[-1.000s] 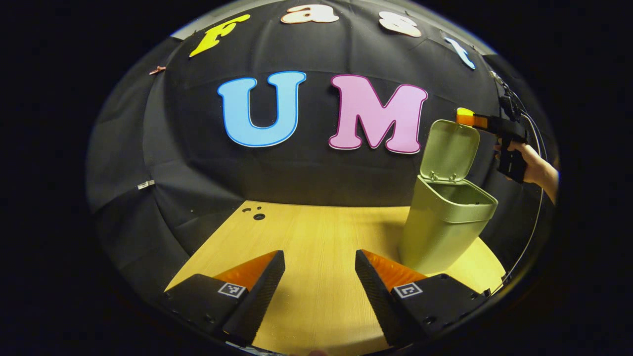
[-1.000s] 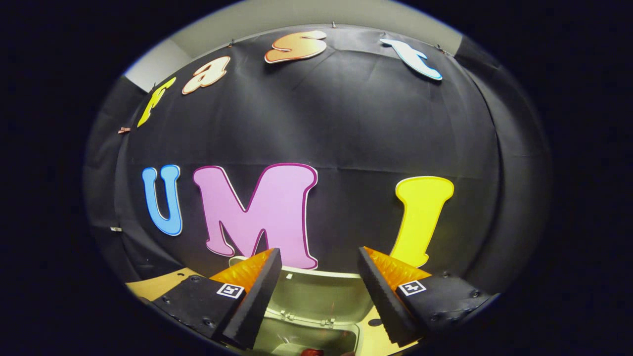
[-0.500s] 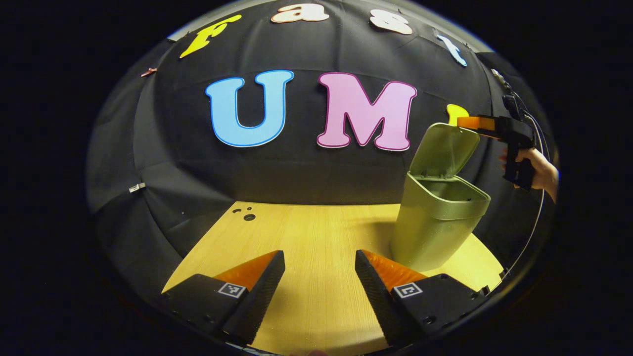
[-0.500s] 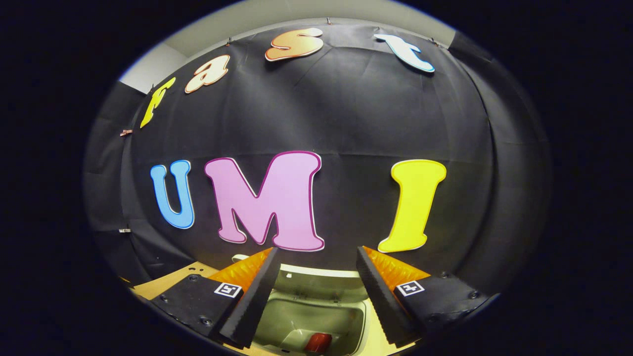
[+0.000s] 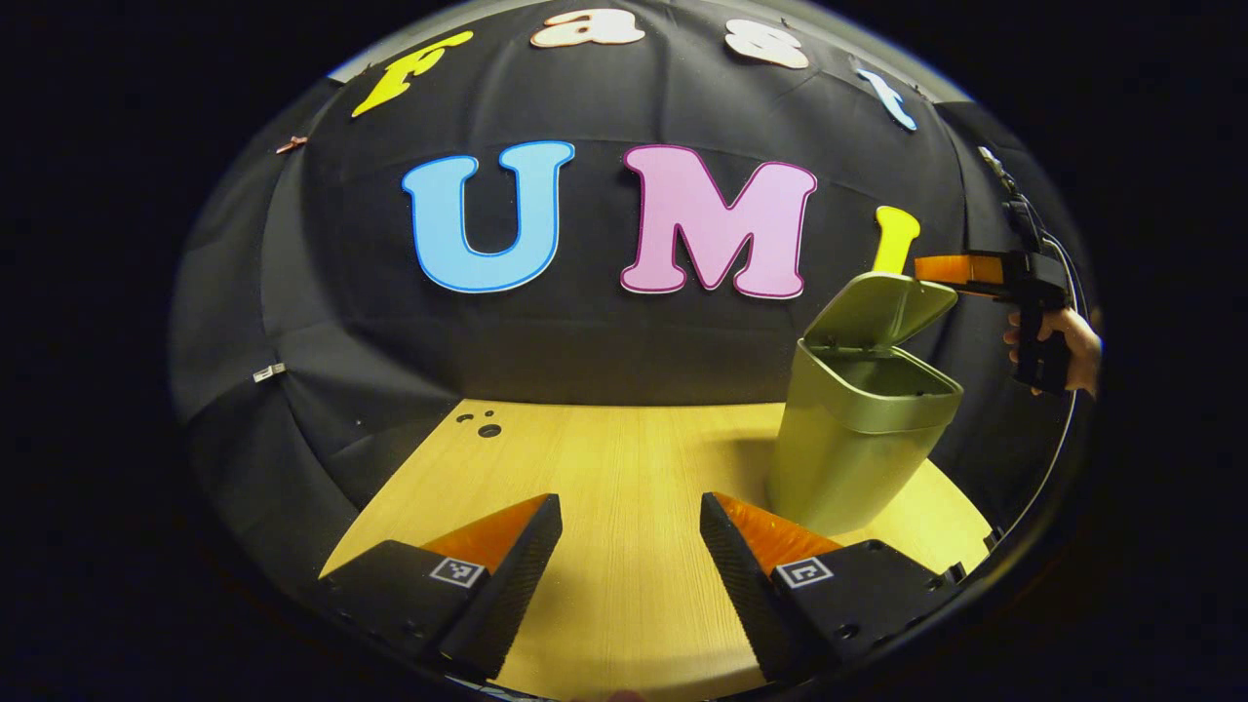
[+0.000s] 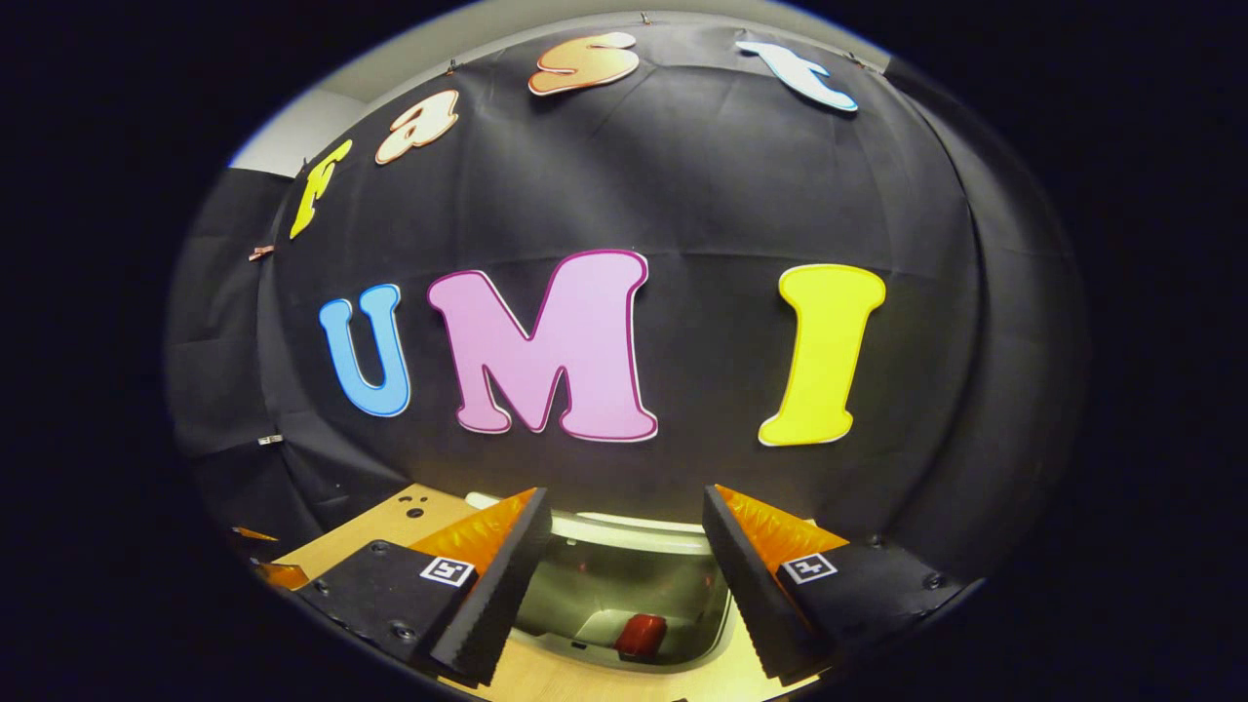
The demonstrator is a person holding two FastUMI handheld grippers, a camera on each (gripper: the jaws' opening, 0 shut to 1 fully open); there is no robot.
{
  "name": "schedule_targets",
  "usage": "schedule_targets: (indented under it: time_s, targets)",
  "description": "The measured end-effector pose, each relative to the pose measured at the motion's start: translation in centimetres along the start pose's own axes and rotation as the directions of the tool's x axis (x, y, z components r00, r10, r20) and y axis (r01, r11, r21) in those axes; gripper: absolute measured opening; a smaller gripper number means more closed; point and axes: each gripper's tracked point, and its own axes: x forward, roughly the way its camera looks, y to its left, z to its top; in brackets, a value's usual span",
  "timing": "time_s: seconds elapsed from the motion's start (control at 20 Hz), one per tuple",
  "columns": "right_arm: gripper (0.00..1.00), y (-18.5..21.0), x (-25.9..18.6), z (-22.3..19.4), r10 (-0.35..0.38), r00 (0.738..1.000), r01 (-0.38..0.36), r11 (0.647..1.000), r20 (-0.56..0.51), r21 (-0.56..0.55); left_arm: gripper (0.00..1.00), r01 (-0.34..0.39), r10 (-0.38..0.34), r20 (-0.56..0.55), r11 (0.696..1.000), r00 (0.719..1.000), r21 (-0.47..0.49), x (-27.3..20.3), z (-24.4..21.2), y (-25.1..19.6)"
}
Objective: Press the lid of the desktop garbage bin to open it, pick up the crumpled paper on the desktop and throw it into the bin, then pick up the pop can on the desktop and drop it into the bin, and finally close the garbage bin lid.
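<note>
The green desktop bin (image 5: 858,448) stands on the right side of the wooden table (image 5: 604,458). Its hinged lid (image 5: 882,307) is tilted about halfway down over the opening. In the left gripper view, my right gripper (image 5: 951,268) rests on the lid's raised edge, held by a hand (image 5: 1058,336). In the right gripper view, the right gripper (image 6: 629,517) is open above the lid's pale edge (image 6: 624,526). Below that edge the red pop can (image 6: 641,634) lies inside the bin. My left gripper (image 5: 631,526) hovers open over bare table, left of the bin.
A few small holes (image 5: 483,424) mark the table's far left. The table's rounded edge runs just right of the bin. A black cloth wall closes off the back and sides.
The lid has swung from nearly upright to about half lowered, with the right gripper coming down along its edge. The left gripper has barely moved.
</note>
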Motion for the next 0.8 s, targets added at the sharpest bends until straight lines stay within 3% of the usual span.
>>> schedule_targets:
  time_s: [0.2, 0.35, 0.65, 0.8]
  targets:
    - [0.99, 0.0, 0.2, -4.9, 0.016, 0.990, -0.007, 0.998, -0.142, 0.063, 0.93, 0.003, -0.003, -0.005, 1.000, 1.000, -0.002, -0.1, -0.2, -0.2]
    - [0.98, 0.0, 0.1, -6.8, 0.021, 0.986, -0.005, 0.995, -0.166, 0.095, 0.93, 0.001, -0.001, -0.002, 1.000, 1.000, -0.002, -0.4, -0.1, -0.2]
    - [0.99, 0.4, 0.1, -10.1, 0.015, 0.973, -0.022, 0.999, -0.231, -0.026, 0.93, -0.005, 0.005, -0.013, 1.000, 1.000, -0.008, -0.9, -0.7, -0.2]
    - [0.98, 0.6, 0.1, -10.5, 0.022, 0.972, -0.028, 0.999, -0.234, -0.022, 0.93, -0.003, 0.003, -0.013, 1.000, 1.000, -0.006, -1.0, -0.8, -0.3]
